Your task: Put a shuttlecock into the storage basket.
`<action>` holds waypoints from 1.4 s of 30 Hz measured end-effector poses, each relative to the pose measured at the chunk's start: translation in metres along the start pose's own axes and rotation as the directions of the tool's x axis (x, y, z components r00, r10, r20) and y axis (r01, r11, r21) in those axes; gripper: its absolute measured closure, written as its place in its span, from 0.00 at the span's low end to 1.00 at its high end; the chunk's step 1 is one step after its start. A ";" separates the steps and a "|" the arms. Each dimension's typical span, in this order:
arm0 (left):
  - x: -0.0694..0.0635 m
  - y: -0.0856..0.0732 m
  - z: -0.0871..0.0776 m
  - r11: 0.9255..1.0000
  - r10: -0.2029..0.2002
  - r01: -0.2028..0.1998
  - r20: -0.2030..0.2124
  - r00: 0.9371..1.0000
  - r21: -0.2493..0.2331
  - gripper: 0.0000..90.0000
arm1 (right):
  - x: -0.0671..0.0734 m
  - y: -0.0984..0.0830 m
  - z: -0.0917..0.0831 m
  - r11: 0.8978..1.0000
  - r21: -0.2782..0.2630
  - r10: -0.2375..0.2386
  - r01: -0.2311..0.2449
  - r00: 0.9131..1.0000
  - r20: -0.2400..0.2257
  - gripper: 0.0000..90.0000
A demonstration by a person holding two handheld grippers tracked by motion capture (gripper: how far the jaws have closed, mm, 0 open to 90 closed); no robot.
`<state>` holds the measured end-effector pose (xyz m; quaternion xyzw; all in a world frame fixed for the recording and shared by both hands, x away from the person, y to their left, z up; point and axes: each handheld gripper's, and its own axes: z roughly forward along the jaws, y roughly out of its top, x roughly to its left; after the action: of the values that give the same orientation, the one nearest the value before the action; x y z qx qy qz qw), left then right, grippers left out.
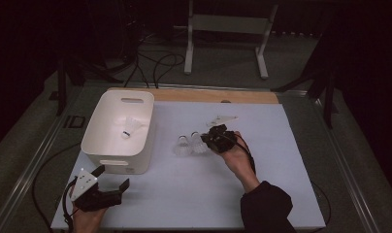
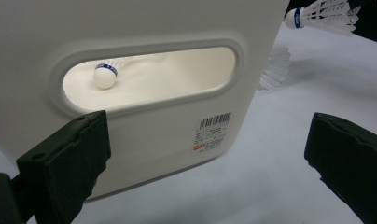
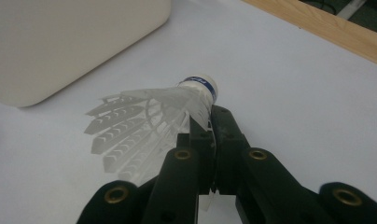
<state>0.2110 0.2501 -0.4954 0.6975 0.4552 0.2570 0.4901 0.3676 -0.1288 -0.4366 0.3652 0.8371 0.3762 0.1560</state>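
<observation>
at the near edge of the worktop point(image 1: 184, 204) the left hand-held gripper point(image 1: 112, 177) rests with its jaws wide apart and nothing between them, pointing at the handle slot of the white bin point(image 1: 99, 145), inside which one shuttlecock point(image 1: 131, 127) lies. farther out and to the right, the right hand-held gripper point(image 1: 208, 139) is clamped on the feather skirt of a second shuttlecock point(image 3: 177, 105), held just above the worktop beside another shuttlecock on the surface point(image 1: 183, 145), near the bin.

Dim, murky high view; brighter, slightly soft gripper views.
</observation>
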 end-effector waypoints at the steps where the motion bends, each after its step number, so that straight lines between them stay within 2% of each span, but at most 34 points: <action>1: 0.000 0.000 0.000 1.000 0.000 0.000 0.000 1.000 0.000 0.01 | 0.000 0.000 0.000 1.000 -0.002 0.002 -0.002 1.000 -0.002 0.98; 14: 0.000 0.000 0.000 1.000 0.000 0.000 0.000 1.000 0.001 0.01 | 0.002 0.003 -0.002 1.000 -0.014 0.020 -0.021 1.000 -0.017 0.98; 42: 0.000 0.000 0.000 1.000 0.000 0.000 0.000 1.000 0.000 0.01 | 0.007 0.018 -0.008 0.999 -0.039 0.017 -0.018 0.999 -0.034 0.99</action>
<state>0.2110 0.2501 -0.4954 0.6975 0.4552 0.2572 0.4901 0.3676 -0.1197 -0.4175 0.3631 0.8289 0.3999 0.1458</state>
